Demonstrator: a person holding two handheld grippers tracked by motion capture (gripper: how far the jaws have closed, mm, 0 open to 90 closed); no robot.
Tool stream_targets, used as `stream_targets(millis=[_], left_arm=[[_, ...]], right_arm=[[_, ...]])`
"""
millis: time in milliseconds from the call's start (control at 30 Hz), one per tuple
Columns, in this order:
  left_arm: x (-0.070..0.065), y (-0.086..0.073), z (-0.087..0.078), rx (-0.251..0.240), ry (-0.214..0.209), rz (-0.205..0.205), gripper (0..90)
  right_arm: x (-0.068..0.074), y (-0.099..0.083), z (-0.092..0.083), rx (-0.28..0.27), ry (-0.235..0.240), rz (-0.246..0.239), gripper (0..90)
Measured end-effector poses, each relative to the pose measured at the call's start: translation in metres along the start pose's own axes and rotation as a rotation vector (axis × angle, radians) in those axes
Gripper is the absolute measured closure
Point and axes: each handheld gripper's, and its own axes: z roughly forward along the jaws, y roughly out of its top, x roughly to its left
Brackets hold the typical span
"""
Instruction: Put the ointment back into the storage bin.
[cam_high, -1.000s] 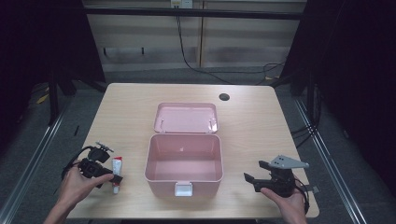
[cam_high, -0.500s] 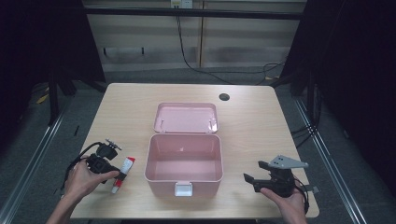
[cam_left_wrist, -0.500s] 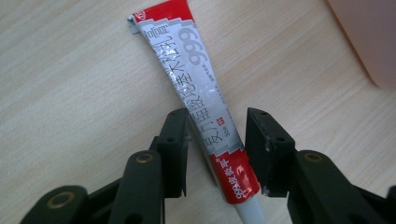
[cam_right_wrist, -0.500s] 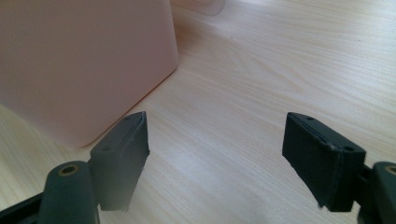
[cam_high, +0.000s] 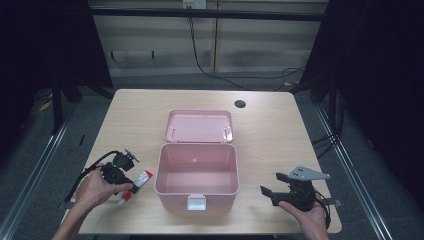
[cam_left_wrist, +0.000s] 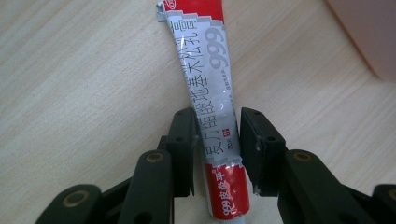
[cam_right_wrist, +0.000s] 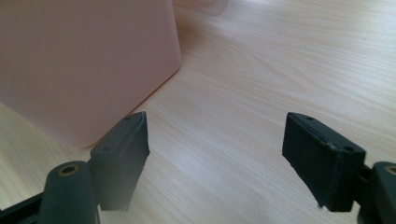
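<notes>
Jaws of the left gripper (cam_left_wrist: 217, 149) straddle a red and silver tube (cam_left_wrist: 212, 98) lying on the table (cam_high: 270, 125), seemingly just touching it; right of it stands the open pink box (cam_high: 196, 170); the right gripper (cam_right_wrist: 233, 161) hangs wide, empty.

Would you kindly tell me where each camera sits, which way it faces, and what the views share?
High view: above the person's side, facing forward and down on the table; both forearms, left gripper and right gripper show.
Left gripper view: on the left gripper, looking down along its fingers at the ointment tube between them.
Right gripper view: on the right gripper, looking past spread fingers at the tabletop.
Shared: the pink box appears in all three.
</notes>
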Motion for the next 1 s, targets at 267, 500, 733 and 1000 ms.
stream_targets(millis=[267, 500, 733, 1000], left_arm=[[-0.003, 0.004, 0.002, 0.027, -0.003, 0.035, 69.5], [-0.003, 0.005, 0.002, 0.044, -0.015, 0.053, 70.0], [0.001, 0.001, -0.005, 0.036, -0.022, 0.050, 70.8], [0.006, -0.006, -0.020, -0.001, -0.089, 0.030, 70.9]], right_arm=[[0.000, 0.000, 0.000, -0.001, 0.001, -0.003, 22.6], [0.001, 0.000, 0.001, 0.000, 0.008, -0.008, 23.2], [0.001, 0.000, 0.001, 0.004, 0.008, -0.004, 23.3], [0.001, 0.000, 0.001, 0.005, 0.009, -0.004, 23.8]])
